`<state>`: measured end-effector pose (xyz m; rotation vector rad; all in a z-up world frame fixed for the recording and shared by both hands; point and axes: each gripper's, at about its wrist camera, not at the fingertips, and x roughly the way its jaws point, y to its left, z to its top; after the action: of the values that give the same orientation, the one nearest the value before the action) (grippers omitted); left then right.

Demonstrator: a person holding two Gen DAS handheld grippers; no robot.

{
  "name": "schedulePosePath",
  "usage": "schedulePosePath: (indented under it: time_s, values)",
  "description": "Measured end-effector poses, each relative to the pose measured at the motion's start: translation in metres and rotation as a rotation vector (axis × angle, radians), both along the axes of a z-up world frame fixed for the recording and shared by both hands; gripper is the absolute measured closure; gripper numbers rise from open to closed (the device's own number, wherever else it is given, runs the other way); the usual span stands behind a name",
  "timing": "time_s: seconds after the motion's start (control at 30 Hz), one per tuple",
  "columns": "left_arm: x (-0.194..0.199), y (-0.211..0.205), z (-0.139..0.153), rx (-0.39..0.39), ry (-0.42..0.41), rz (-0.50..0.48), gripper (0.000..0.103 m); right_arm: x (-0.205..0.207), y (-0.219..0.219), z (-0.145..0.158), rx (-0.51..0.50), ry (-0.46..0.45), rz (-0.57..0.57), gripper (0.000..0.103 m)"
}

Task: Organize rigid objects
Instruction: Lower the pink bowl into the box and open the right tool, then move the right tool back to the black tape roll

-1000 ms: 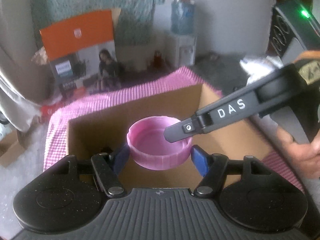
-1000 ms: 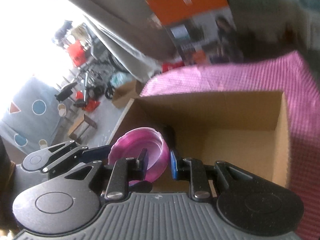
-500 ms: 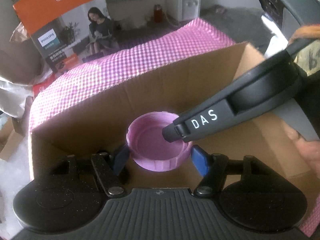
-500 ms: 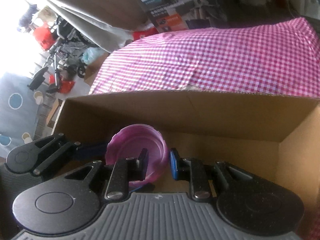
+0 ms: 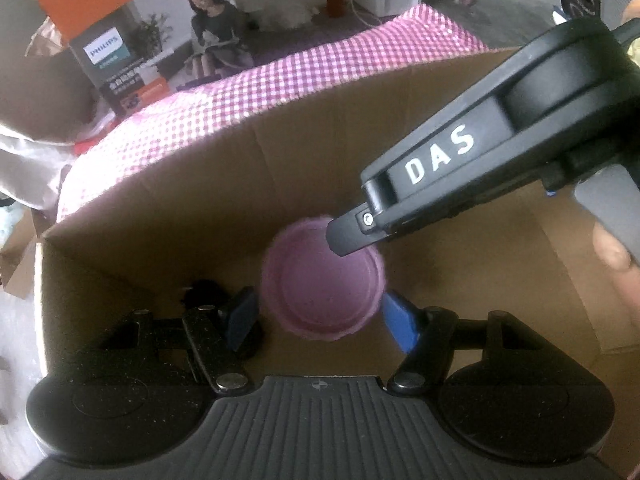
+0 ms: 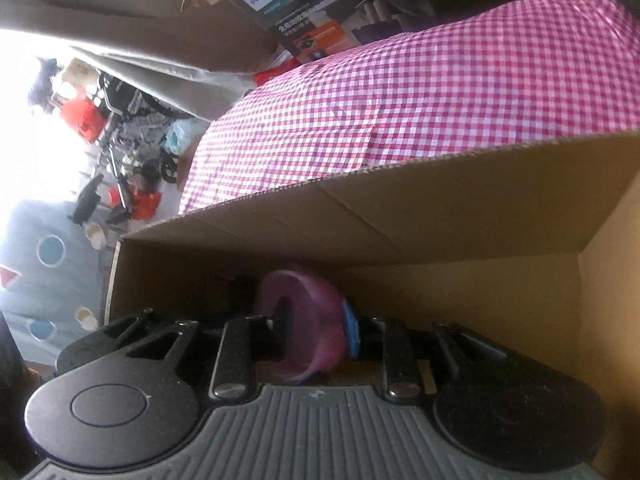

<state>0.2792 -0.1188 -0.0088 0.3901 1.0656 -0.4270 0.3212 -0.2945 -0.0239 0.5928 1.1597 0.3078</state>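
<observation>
A pink round lid [image 5: 322, 280], open side up and blurred, is low inside a brown cardboard box [image 5: 160, 200]. My left gripper [image 5: 320, 322] reaches down into the box with its blue pads [image 5: 240, 316] on either side of the lid, and narrow gaps show, so it is open. My right gripper [image 6: 316, 328] comes in from the right. One of its fingers sits inside the lid [image 6: 304, 320] and the blue pad [image 6: 350, 332] outside the wall. Its jaws are opening and no longer pinch the rim.
A small black object [image 5: 200, 292] lies on the box floor by the left wall. The box [image 6: 400, 220] stands on a pink checked cloth [image 6: 400, 100]. Behind it leans an orange and grey Philips carton [image 5: 120, 40]. A person's hand [image 5: 616, 256] holds the right gripper.
Both grippers have dropped deeper into the box with the lid. The right gripper's fingers have spread apart off the lid's rim, and the lid now looks blurred.
</observation>
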Motion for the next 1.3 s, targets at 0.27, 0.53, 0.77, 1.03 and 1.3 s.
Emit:
schedulePosePath:
  time_s: [0.27, 0.53, 0.77, 1.03, 1.3]
  values:
    - [-0.024, 0.017, 0.037, -0.079, -0.068, 0.038, 0.033, -0.025, -0.016, 0.029, 0.060, -0.064, -0.034, 0.051]
    - [-0.091, 0.054, 0.093, -0.302, -0.195, 0.109, 0.028, -0.109, -0.034, 0.078, 0.177, -0.219, -0.053, 0.043]
    - [-0.164, 0.074, 0.103, -0.362, -0.277, 0.122, 0.022, -0.220, -0.048, 0.094, 0.210, -0.369, -0.088, 0.040]
    - [-0.220, 0.087, 0.056, -0.290, -0.231, 0.103, 0.022, -0.292, -0.030, 0.052, 0.187, -0.322, -0.096, 0.040]
    - [-0.232, 0.083, -0.004, -0.101, -0.194, 0.072, 0.023, -0.303, 0.032, 0.016, 0.048, -0.316, 0.015, 0.040]
